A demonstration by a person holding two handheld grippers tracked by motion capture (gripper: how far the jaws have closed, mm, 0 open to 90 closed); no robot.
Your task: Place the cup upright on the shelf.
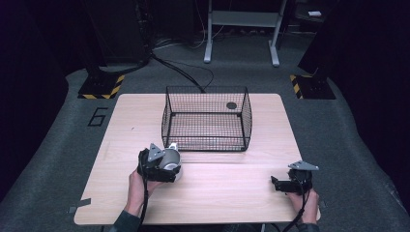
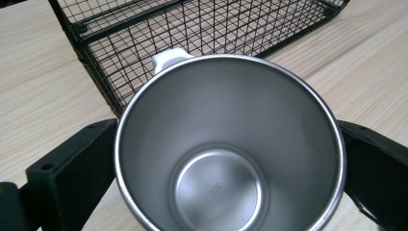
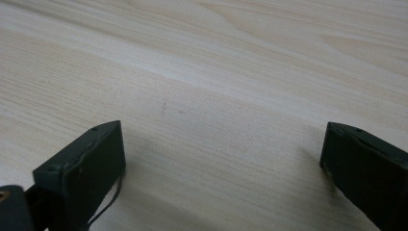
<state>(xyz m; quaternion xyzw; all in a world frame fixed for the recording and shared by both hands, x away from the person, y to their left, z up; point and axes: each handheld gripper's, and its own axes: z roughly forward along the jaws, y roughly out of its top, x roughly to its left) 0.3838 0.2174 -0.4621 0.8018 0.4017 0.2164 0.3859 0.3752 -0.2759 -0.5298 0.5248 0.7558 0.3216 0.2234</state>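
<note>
The left gripper view shows a shiny steel mug [image 2: 230,144] with a white handle, clamped in the left gripper [image 2: 230,163] just beside the wire basket [image 2: 96,57], while the right gripper [image 3: 221,159] stands apart.

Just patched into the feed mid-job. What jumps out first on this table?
The steel mug stands out: it sits between the jaws of the left gripper at the near left of the table, its open mouth facing the camera and a white handle on its far side. Just beyond it, a black wire basket sits at the table's middle. The right gripper rests near the right corner, jaws wide apart over bare wood.
</note>
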